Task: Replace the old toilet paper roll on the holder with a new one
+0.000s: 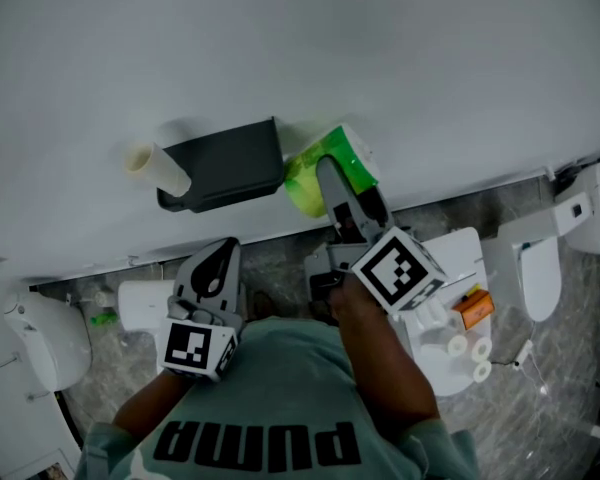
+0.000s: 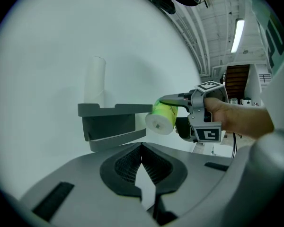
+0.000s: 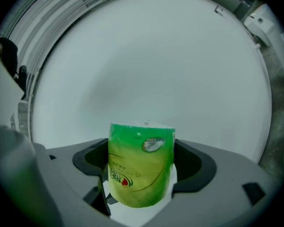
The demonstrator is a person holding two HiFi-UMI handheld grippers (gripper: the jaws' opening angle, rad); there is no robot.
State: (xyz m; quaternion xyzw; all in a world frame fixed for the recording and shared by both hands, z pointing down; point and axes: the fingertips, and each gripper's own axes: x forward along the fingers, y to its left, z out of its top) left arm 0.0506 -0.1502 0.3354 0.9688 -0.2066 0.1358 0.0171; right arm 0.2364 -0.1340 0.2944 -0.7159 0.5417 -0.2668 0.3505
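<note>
Nearest the head camera is the person's green printed shirt (image 1: 270,408), and just beyond it both hands reach toward the wall with a tool each. The left gripper (image 1: 218,263) sits low and back from the work. In its own view, the left gripper (image 2: 142,148) has its dark pads pressed together at the tips with nothing between them, so it is clenched and empty. The right hand (image 1: 365,313) reaches further out, and the right gripper (image 1: 330,176) is clamped on the new toilet paper roll (image 1: 315,173), which is wrapped in green and yellow plastic. In the right gripper view the roll (image 3: 141,167) stands upright between the two jaws, filling the gap. The left gripper view shows the new roll (image 2: 162,117) held with its white end face toward the dark grey holder (image 2: 111,119), just beside the holder's right end. I cannot tell whether they touch. The holder (image 1: 230,163) is fixed to the plain white wall (image 1: 380,48). The old roll (image 1: 158,168), a bare pale cardboard tube, sits at the holder's left end. From the left gripper it (image 2: 94,82) stands upright above the holder's top edge. Far below, on the grey floor, a white toilet (image 1: 545,268) stands to the right.
</note>
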